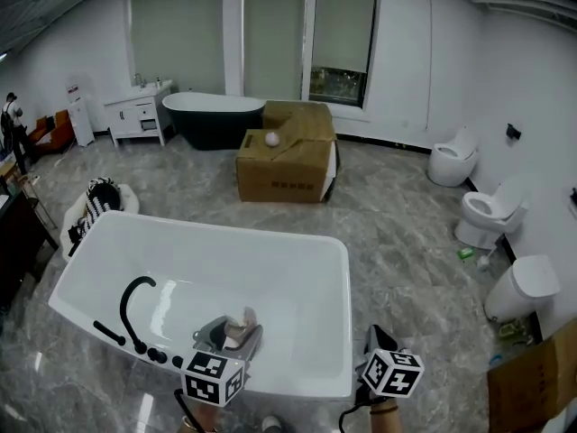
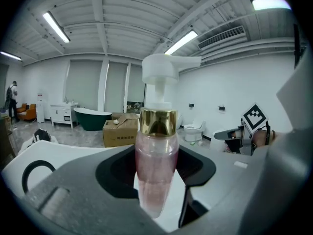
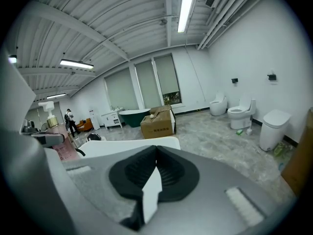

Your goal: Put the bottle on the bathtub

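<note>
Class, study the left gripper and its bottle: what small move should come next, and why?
Probably lower the left gripper to stand the bottle on the white bathtub's near rim: the jaws clamp it upright, apparently close above that rim, not resting.

On our right gripper (image 3: pixel 155 150) the fingers (image 3: pixel 178 173) meet at the tips, nothing between them. Just beyond them we see the bathtub (image 3: pixel 122 146), farther ahead a cardboard box (image 3: pixel 157 124), far left the bottle (image 3: pixel 62 150).
</note>
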`<state>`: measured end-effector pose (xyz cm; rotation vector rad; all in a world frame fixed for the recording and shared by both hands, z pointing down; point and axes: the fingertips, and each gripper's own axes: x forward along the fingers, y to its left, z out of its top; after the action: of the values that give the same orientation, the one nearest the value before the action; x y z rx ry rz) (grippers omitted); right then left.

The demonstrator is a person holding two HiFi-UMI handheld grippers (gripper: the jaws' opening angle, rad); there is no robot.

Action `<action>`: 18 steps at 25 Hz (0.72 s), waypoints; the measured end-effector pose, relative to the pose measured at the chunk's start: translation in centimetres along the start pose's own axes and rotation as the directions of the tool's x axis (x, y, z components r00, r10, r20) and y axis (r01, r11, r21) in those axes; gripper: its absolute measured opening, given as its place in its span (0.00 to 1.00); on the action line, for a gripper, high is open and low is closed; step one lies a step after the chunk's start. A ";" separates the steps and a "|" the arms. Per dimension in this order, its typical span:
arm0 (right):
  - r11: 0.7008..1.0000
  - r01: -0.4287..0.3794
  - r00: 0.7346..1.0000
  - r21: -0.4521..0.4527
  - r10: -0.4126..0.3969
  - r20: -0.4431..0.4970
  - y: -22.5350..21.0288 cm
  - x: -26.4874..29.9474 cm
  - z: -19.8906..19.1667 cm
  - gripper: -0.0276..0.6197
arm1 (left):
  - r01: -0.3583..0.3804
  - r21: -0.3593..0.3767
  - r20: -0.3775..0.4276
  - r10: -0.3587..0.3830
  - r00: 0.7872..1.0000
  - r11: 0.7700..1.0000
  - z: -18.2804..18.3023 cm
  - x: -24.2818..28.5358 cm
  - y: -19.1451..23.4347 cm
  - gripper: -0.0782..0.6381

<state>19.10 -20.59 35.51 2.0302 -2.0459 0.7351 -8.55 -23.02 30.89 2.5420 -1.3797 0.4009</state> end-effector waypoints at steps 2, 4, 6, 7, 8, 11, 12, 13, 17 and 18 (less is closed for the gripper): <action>1.000 -0.002 1.000 -0.010 0.002 -0.009 0.1 0.4 -0.3 0.05 | 0.008 -0.008 0.002 -0.008 1.000 1.000 -0.2 0.5 -0.1 0.43; 1.000 -0.003 1.000 -0.020 0.002 -0.026 -0.1 0.7 -0.6 0.05 | 0.005 -0.025 -0.001 -0.005 1.000 1.000 -0.5 0.9 -0.2 0.43; 1.000 -0.004 0.999 -0.021 0.003 -0.042 -0.5 0.9 -0.8 0.05 | 0.007 -0.033 -0.012 -0.008 1.000 0.999 -0.9 1.0 -0.7 0.43; 1.000 -0.007 0.999 -0.020 0.006 -0.046 -0.6 1.0 -0.8 0.05 | 0.008 -0.037 -0.018 -0.009 1.000 0.999 -1.1 1.0 -0.9 0.43; 1.000 -0.012 0.999 -0.022 0.010 -0.049 -0.6 1.1 -0.8 0.05 | 0.007 -0.042 -0.022 -0.008 1.000 0.999 -1.3 0.9 -1.2 0.43; 0.999 -0.027 0.998 -0.044 0.025 -0.054 -0.7 1.0 -0.6 0.05 | -0.003 -0.059 -0.032 0.001 0.999 0.998 -1.9 0.8 -1.9 0.43; 0.998 -0.033 0.998 -0.051 0.030 -0.058 -0.8 0.9 -0.6 0.05 | -0.006 -0.062 -0.034 0.004 0.999 0.998 -2.1 0.8 -2.2 0.43; 0.998 -0.038 0.997 -0.056 0.035 -0.062 -1.0 0.9 -0.8 0.05 | -0.011 -0.064 -0.035 0.009 0.999 0.998 -2.3 0.9 -2.4 0.43; 0.997 -0.034 0.996 -0.066 0.028 -0.084 -2.2 0.8 -1.4 0.05 | -0.020 -0.082 -0.039 0.017 0.999 0.996 -3.2 1.6 -3.0 0.43; 0.997 -0.029 0.995 -0.066 0.023 -0.093 -2.5 0.7 -1.8 0.05 | -0.016 -0.088 -0.046 0.012 0.999 0.996 -3.7 1.6 -3.2 0.43</action>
<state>21.06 -20.26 37.91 1.9013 -2.0215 0.7397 -5.51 -21.39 34.67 2.4380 -1.3687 0.3891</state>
